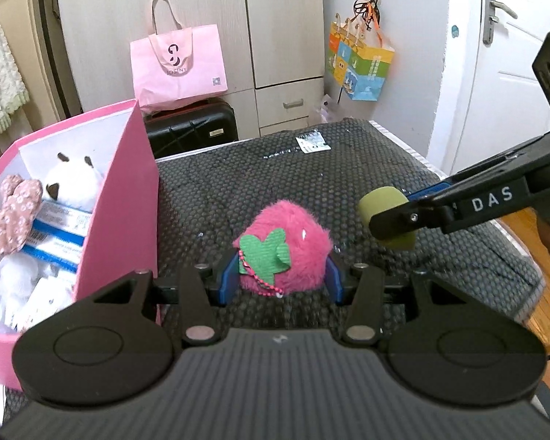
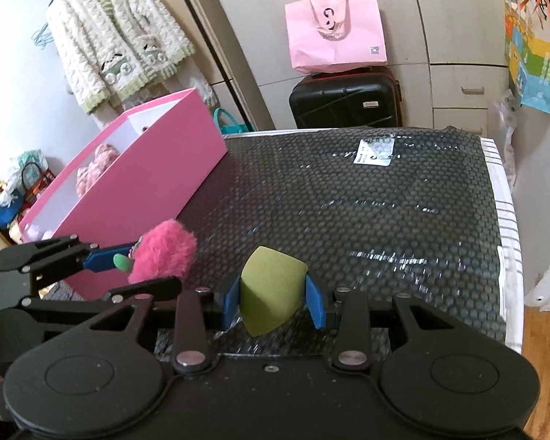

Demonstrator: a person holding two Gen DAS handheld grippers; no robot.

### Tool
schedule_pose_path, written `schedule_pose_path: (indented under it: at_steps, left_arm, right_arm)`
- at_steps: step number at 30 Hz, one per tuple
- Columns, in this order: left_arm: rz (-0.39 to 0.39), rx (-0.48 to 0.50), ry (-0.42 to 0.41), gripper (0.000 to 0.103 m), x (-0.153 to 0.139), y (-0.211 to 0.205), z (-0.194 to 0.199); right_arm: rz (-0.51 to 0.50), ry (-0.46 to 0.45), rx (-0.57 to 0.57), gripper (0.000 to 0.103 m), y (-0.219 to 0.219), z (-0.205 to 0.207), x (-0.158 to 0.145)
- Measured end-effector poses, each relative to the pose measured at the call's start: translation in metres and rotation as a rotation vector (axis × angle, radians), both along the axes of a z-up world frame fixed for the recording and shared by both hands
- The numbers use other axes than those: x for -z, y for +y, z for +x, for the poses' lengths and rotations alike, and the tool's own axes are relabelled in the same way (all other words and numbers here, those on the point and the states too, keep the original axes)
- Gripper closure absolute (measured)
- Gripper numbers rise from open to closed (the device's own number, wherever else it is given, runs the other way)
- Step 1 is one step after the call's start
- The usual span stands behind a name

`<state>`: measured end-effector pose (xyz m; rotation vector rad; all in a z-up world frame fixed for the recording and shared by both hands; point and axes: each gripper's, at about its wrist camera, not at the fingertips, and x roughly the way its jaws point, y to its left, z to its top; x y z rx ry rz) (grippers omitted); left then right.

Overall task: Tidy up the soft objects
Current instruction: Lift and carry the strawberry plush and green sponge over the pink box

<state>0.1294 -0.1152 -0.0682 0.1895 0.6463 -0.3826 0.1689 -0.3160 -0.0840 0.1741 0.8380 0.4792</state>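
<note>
1. The left gripper (image 1: 280, 275) is pinching a fuzzy pink strawberry (image 1: 284, 247), blue pads pressed into its sides, green felt leaf and bead chain facing the camera

2. The right gripper (image 2: 273, 299) is clamped on a green sponge (image 2: 271, 291), a teardrop-shaped wedge squeezed between its pads

3. Both things look lifted clear of the black bubble mat (image 2: 366, 212) rather than resting on it, though I can't be sure from these angles

4. The pink box (image 1: 123, 198) stands at the left edge of the mat, just beside the strawberry, and from the right wrist view the strawberry hangs in front of the box's near corner

5. Already in the box: a white plush (image 1: 71, 181), a pink floral scrunchie (image 1: 9, 211), some blue-and-white packets (image 1: 58, 234) and more white soft stuff lower down

6. The rest of the mat looks bare apart from a stuck-on label (image 2: 376, 152), so I'd judge these two are the last soft things out

7. My guess is the job is nearly done: what's left is to carry both over the box rim and let go, the strawberry first since it is nearer
</note>
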Motion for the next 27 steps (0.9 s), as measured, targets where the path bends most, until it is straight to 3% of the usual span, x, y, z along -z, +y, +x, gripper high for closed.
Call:
schedule_pose_path:
  at_steps: [7, 16, 27]
  left_arm:
    - [-0.018, 0.033, 0.011, 0.057, -0.008, 0.017, -0.024]
    - [-0.094, 0.068, 0.151, 0.057, -0.013, 0.059, -0.036]
    - [-0.133, 0.11, 0.268, 0.057, -0.036, 0.125, -0.053]
  right_arm:
    - [-0.027, -0.008, -0.051, 0.059, 0.018, -0.034, -0.004]
    - [0.028, 0.071, -0.163, 0.059, 0.045, -0.061, -0.016]
    - [0.017, 0.051, -0.279, 0.059, 0.091, -0.074, -0.044]
